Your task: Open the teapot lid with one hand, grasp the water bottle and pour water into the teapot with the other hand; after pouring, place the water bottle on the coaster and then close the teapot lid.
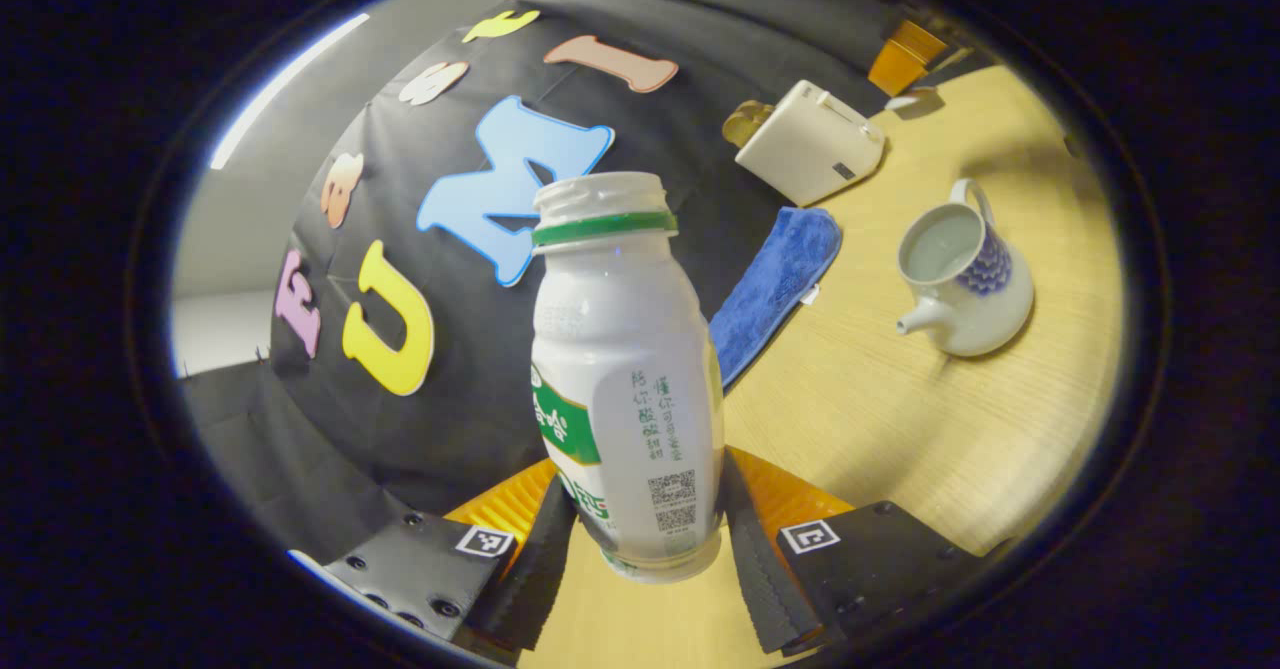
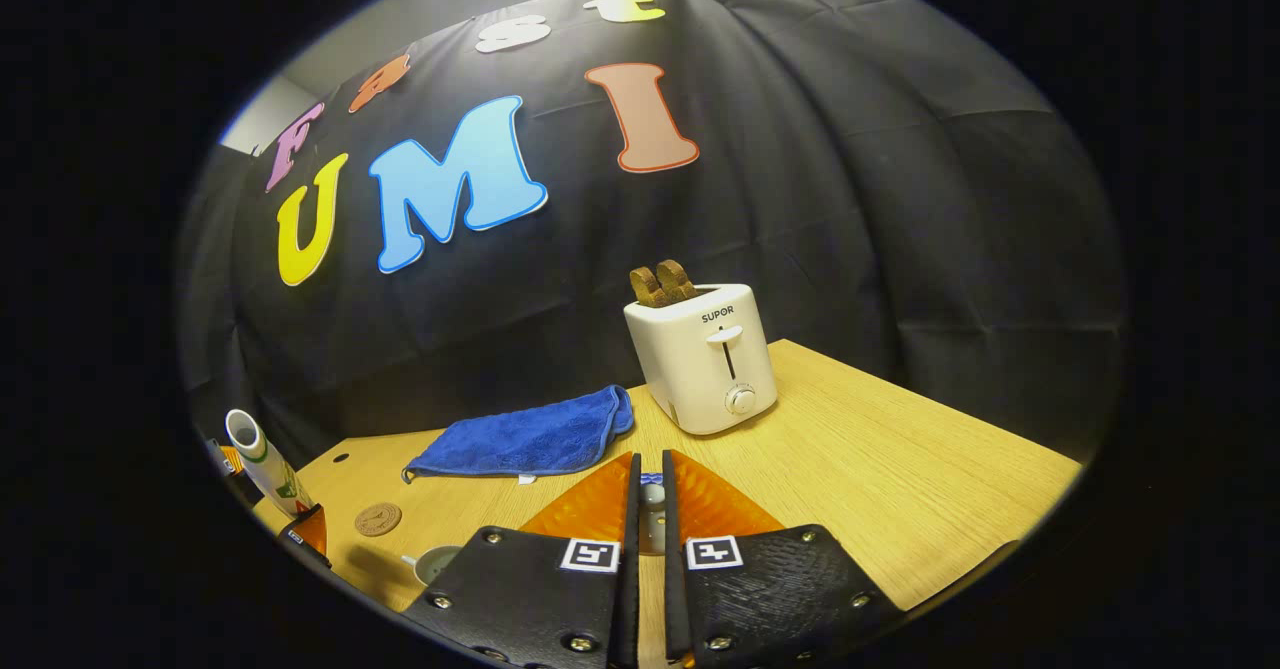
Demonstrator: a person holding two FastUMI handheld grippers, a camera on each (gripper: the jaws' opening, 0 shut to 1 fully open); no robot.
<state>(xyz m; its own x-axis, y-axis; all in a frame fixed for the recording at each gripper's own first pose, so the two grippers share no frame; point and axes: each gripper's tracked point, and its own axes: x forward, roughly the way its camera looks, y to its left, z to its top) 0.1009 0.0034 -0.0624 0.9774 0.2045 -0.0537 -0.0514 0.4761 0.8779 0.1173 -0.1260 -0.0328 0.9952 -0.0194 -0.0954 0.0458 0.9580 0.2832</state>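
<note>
Bench [image 1: 900, 419]: pale wood, filled the right half of the left gripper view and the lower right of the right gripper view.

Toaster [image 2: 705, 359]: cream, upright at frame centre in the right gripper view, two brown slices standing out of its top. In the left gripper view it sat upper right, tilted by the lens.

Blue cloth [image 2: 525, 439]: folded, flat on the bench just left of the toaster, near the wall.

Water bottle [image 1: 625, 379]: white, green band at the neck, cap off, mouth open. It stood at frame centre in the left gripper view, between the fingers of the left claw [image 1: 650, 559]. Both pads pressed on its lower body, one each side; claw clamped on the bottle. In the right gripper view the bottle leaned at the far lower left edge, mouth pointing up and left.

Teapot [image 1: 960, 284]: white with a blue pattern, lid off, opening uncovered. It sat on the bench at right of frame in the left gripper view, spout pointing lower left, handle at the far side, well apart from the bottle.

Right claw [image 2: 650, 519]: fingers drawn nearly together at bottom centre, gripping a small white piece with a blue pattern, apparently the teapot lid [image 2: 651, 497]; mostly hidden.

Coaster [image 2: 378, 519]: small round brown disc on the bench, lower left in the right gripper view, near the bottle.
</note>
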